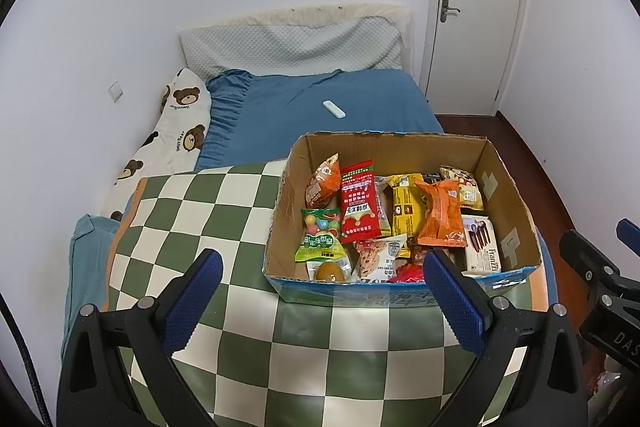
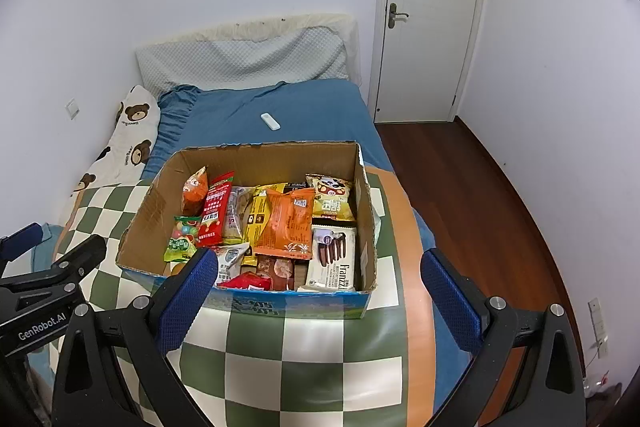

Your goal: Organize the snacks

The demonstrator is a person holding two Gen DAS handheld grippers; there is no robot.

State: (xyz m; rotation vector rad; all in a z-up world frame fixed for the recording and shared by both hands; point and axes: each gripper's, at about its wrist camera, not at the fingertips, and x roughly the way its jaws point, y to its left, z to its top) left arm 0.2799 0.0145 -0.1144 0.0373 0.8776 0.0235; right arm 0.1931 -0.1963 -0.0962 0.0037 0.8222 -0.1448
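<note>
An open cardboard box [image 1: 516, 203] [image 2: 148, 207] stands on a green-and-white checkered mat [image 1: 192, 219] [image 2: 304, 359] on the bed. It holds several snack packs: a red pack [image 1: 359, 205] [image 2: 216, 211], an orange pack [image 1: 440, 217] [image 2: 286, 223], a white wafer box [image 1: 482, 245] [image 2: 332, 257] and a green candy bag [image 1: 320, 239] [image 2: 182, 241]. My left gripper [image 1: 320, 275] hangs open just in front of the box, holding nothing. My right gripper [image 2: 320, 275] is open and empty too, near the box's front right corner.
The bed has a blue sheet [image 1: 320, 95] [image 2: 304, 111] with a white remote [image 1: 334, 109] [image 2: 270, 121] on it. A bear-print pillow [image 1: 172, 139] [image 2: 120, 143] lies along the left wall. A white door [image 1: 476, 7] [image 2: 432, 15] and wooden floor [image 2: 472, 195] are on the right.
</note>
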